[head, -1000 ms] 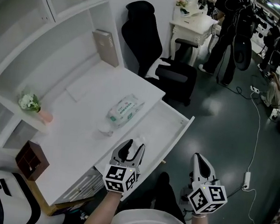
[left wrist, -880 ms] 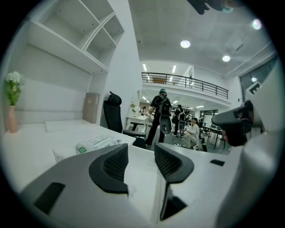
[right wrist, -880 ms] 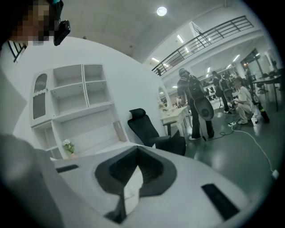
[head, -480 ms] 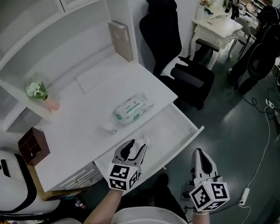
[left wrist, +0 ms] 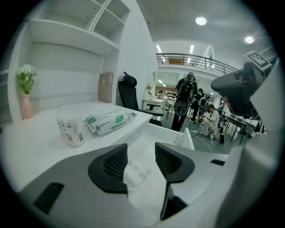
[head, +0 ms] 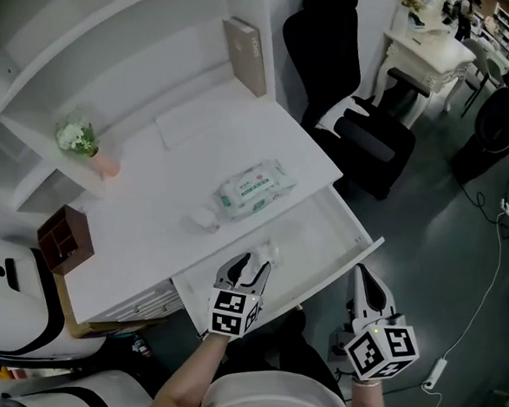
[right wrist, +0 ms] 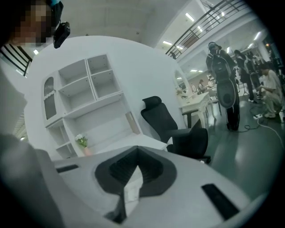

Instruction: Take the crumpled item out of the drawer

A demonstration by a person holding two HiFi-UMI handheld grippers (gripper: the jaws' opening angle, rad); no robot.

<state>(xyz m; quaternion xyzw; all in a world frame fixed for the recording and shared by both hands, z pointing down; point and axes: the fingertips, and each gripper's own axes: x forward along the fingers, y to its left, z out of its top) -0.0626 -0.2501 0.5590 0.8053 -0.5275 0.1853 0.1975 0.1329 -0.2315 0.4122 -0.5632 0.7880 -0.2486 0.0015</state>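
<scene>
The crumpled item is a small white wad, like scrunched-up tissue. It lies on the white floor of the drawer, between the parted jaws of the left tool, close to the left jaw. The drawer is shallow and pulled wide open from under the worktop.

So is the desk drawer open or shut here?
Open: the drawer stands pulled out from under the desk top, its white inside showing, the crumpled item lying in it.
</scene>
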